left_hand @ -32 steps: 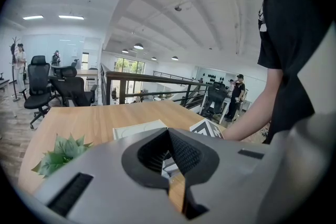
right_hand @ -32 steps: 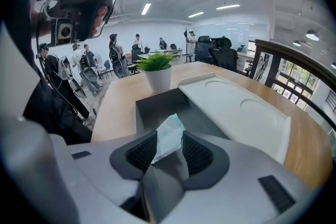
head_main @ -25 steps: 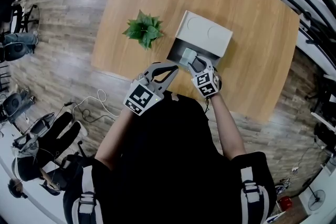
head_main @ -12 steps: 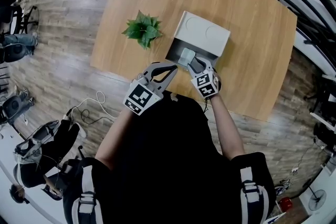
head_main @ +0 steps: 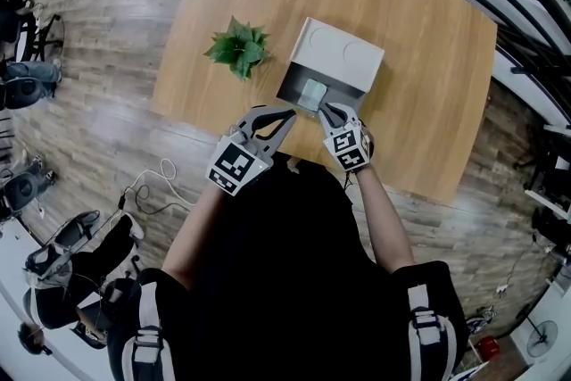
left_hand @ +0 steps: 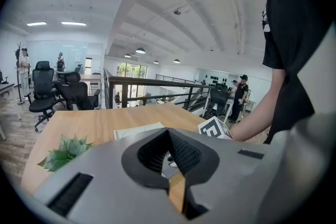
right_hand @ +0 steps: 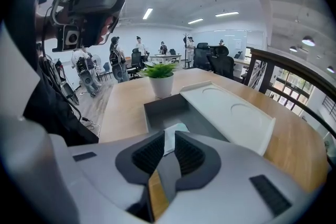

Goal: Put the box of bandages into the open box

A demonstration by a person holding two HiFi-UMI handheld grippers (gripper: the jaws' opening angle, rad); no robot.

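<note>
Has drawn the right hand-held gripper (head_main: 328,110) back toward the near edge of the surface (head_main: 428,85) from where it hung over the open box (head_main: 287,87) a moment ago, and is closing its jaws on nothing, with a narrow gap left between the pads. Leaves the box of bandages (head_main: 312,92) lying flat inside the open box, toward its near wall, clear of the jaws. Reads as the placing step finished, with only the retreat left to make. Keeps the left hand-held gripper (head_main: 287,114) clenched and empty, just beside the open box's near left corner, touching nothing that can be seen. Shows the pale lid (head_main: 343,58) at the far side of the open box, and the potted plant (head_main: 237,49) apart from it toward the left edge of the surface. Offers bare wood to the right and far side but little between the open box and the near edge, so calls for a straight pull back and up rather than any sideways sweep.
</note>
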